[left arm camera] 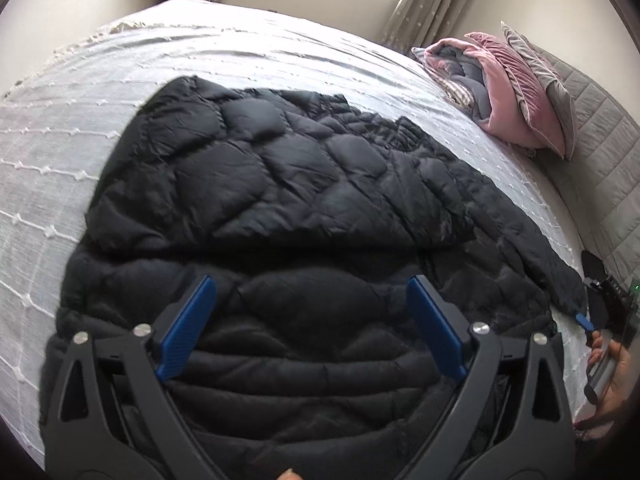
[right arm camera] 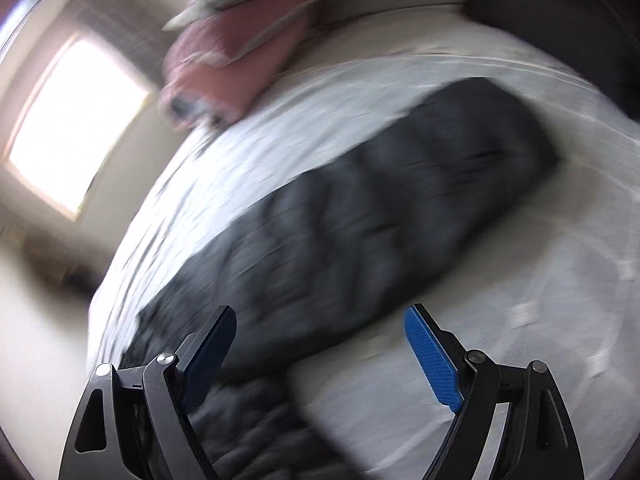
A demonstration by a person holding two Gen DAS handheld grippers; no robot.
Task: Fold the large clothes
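Note:
A black quilted puffer jacket (left arm camera: 280, 184) lies on the white bedspread (left arm camera: 60, 152), its left sleeve folded across the body and its right sleeve (left arm camera: 532, 248) stretched toward the bed's right edge. My left gripper (left arm camera: 312, 284) is open and empty, just above the jacket's lower body. In the right wrist view, which is motion-blurred, the right sleeve (right arm camera: 380, 200) runs diagonally over the bedspread (right arm camera: 520, 320). My right gripper (right arm camera: 320, 316) is open and empty over the sleeve's near part. It also shows at the right edge of the left wrist view (left arm camera: 588, 320), by the sleeve cuff.
Pink and grey pillows (left arm camera: 512, 92) with a folded blanket are piled at the head of the bed, against a grey quilted headboard (left arm camera: 608, 128). A window (right arm camera: 76, 120) with curtains is on the far wall. The pillows (right arm camera: 240, 48) appear blurred in the right wrist view.

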